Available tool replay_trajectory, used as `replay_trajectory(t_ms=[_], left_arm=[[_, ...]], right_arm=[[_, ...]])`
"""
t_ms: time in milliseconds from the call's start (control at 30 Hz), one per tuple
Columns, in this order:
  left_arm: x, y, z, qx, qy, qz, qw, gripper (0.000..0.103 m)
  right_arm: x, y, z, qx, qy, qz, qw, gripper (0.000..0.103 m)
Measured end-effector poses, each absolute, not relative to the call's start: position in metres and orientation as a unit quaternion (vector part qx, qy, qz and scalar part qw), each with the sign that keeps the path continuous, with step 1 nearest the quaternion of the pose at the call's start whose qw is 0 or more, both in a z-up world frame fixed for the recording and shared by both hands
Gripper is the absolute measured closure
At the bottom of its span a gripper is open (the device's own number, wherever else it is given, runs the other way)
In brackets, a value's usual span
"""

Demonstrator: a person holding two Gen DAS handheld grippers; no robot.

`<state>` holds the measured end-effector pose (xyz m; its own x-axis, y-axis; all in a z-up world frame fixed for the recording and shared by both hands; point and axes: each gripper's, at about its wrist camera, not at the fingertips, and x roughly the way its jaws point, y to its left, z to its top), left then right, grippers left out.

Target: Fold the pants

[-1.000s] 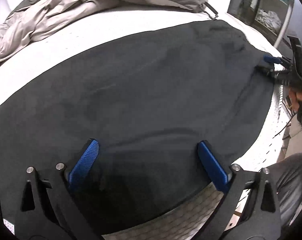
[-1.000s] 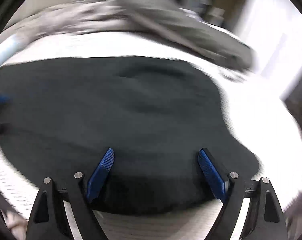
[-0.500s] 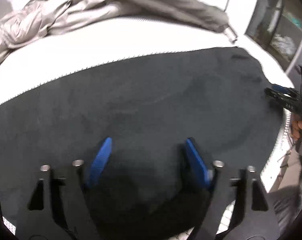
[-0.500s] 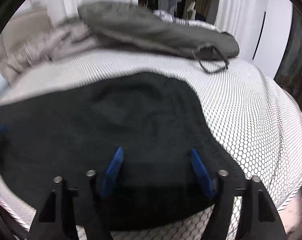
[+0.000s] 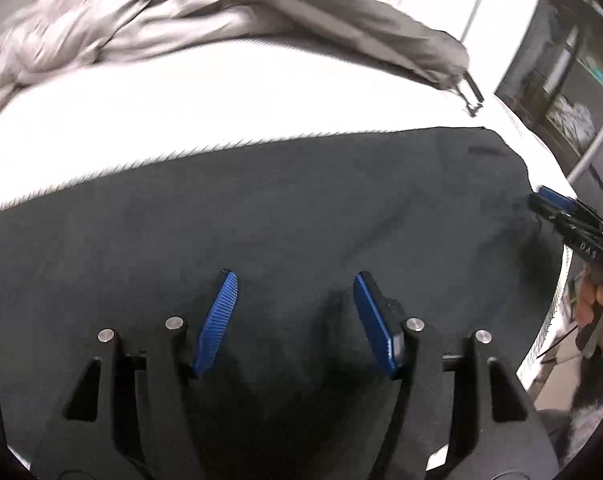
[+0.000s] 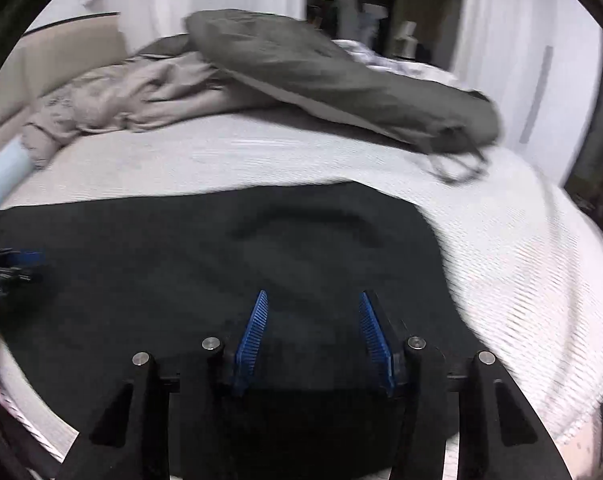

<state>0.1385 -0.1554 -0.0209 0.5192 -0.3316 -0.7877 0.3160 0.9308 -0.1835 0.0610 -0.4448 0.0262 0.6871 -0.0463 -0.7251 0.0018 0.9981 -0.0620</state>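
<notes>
Black pants (image 5: 281, 220) lie spread flat on a white bed; they also show in the right wrist view (image 6: 221, 248). My left gripper (image 5: 295, 280) is partly open, its blue pads over the near edge of the cloth with fabric between them. My right gripper (image 6: 313, 298) is also partly open over the near edge of the pants. The right gripper shows at the right edge of the left wrist view (image 5: 557, 208); the left gripper shows at the left edge of the right wrist view (image 6: 17, 264).
A white textured bed cover (image 6: 521, 264) lies under the pants. Grey bedding (image 5: 101, 28) and a dark grey bag with a strap (image 6: 341, 76) lie at the back. A shelf (image 5: 573, 92) stands at the right.
Both grippers have narrowed from wide open to partly open and have moved forward over the pants' near edge.
</notes>
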Motion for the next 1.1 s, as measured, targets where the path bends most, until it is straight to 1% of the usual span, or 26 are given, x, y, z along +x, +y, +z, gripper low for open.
replay_trajectory(t_ms=[133,233,300,367,433,467,500,533,567,600,667,800,867,900,1033,1100], left_arm=[[0.159,-0.205,-0.021,0.014,0.459,-0.212,0.863,0.045],[0.169,-0.221,-0.042,0.038,0.492,-0.194,0.848,0.045],[0.168,-0.220,-0.047,0.050,0.491,-0.204,0.845,0.045],[0.164,-0.212,-0.044,0.062,0.487,-0.202,0.848,0.045],[0.163,-0.198,-0.044,0.065,0.486,-0.188,0.851,0.045],[0.164,-0.189,-0.046,0.063,0.488,-0.181,0.852,0.045],[0.164,-0.183,-0.046,0.062,0.490,-0.174,0.852,0.044],[0.165,-0.177,-0.046,0.062,0.491,-0.167,0.853,0.044],[0.166,-0.172,-0.045,0.060,0.492,-0.159,0.854,0.044],[0.167,-0.163,-0.046,0.056,0.493,-0.154,0.855,0.040],[0.179,-0.151,-0.048,0.055,0.496,-0.152,0.853,0.040],[0.176,-0.148,-0.037,0.063,0.486,-0.166,0.856,0.040],[0.172,-0.141,-0.042,0.070,0.496,-0.158,0.851,0.038],[0.173,-0.137,-0.046,0.072,0.497,-0.158,0.850,0.036],[0.165,-0.130,-0.041,0.070,0.491,-0.153,0.855,0.035],[0.152,-0.128,-0.027,0.035,0.473,-0.189,0.860,0.035]], right_arm=[[0.094,-0.387,0.017,-0.028,0.430,0.046,0.901,0.054],[0.124,-0.357,-0.009,-0.050,0.458,0.071,0.885,0.054],[0.141,-0.364,-0.027,-0.058,0.479,0.050,0.875,0.054],[0.141,-0.379,-0.023,-0.061,0.473,0.020,0.879,0.053],[0.135,-0.401,-0.021,-0.112,0.463,-0.085,0.875,0.052],[0.133,-0.414,-0.023,-0.126,0.461,-0.129,0.869,0.055],[0.132,-0.429,-0.025,-0.101,0.466,-0.118,0.871,0.058],[0.132,-0.441,-0.026,-0.060,0.469,-0.091,0.877,0.058],[0.131,-0.442,-0.025,-0.053,0.465,-0.082,0.880,0.059],[0.131,-0.438,-0.023,-0.064,0.462,-0.080,0.881,0.058],[0.129,-0.426,-0.016,-0.091,0.457,-0.085,0.881,0.058],[0.111,-0.438,0.001,-0.077,0.445,-0.087,0.888,0.058],[0.103,-0.461,-0.003,-0.088,0.452,-0.128,0.878,0.058],[0.099,-0.467,-0.009,-0.088,0.458,-0.136,0.874,0.058],[0.069,-0.477,-0.006,-0.075,0.447,-0.119,0.883,0.058],[0.061,-0.482,0.008,-0.037,0.431,-0.105,0.896,0.058]])
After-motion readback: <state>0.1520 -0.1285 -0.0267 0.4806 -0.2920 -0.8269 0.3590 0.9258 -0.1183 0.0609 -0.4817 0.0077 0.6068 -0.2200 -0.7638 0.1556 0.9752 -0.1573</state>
